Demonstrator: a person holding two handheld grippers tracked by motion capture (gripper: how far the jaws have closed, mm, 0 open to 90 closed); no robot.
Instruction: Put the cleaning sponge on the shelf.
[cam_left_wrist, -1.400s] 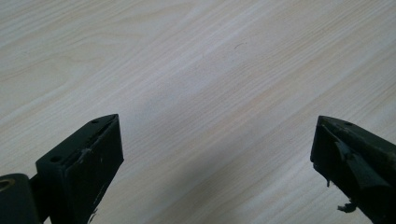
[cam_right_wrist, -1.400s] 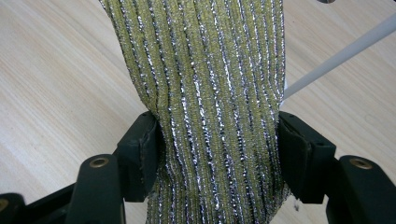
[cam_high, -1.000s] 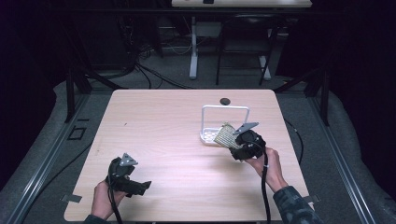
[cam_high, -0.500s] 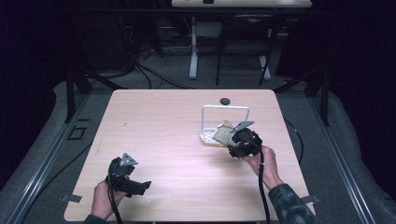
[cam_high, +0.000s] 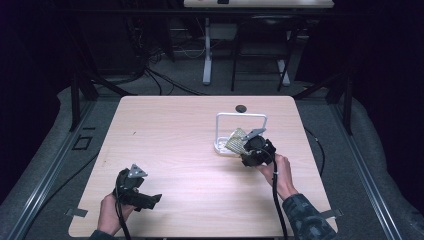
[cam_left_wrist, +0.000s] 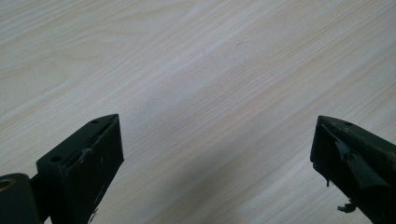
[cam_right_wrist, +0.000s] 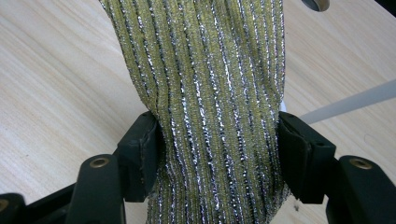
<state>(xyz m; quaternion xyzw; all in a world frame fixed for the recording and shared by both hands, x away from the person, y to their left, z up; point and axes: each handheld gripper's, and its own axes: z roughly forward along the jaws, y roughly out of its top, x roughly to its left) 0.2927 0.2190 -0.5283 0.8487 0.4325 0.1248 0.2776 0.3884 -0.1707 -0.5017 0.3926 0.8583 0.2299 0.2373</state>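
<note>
Yellow-green, silver-striped scrubbing pad (cam_right_wrist: 210, 93) clamped in right gripper (cam_right_wrist: 215, 154), long axis forward toward white wire rack (cam_high: 240, 131); left gripper (cam_left_wrist: 215, 158) wide apart, far off.

Right gripper (cam_high: 248, 145) with cloth (cam_high: 235, 141) at rack (cam_high: 240, 116)

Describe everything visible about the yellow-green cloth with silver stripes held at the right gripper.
The yellow-green knitted cloth with glittery silver stripes looks like a ribbed, metallic-thread scouring cloth. The right gripper has its two black jaws pressed against its sides, pinching it narrower there. Its stripes run lengthwise away from the jaws. In the high view, the cloth sits at the white wire rack on the light wooden table; whether it touches the rack cannot be told.
</note>
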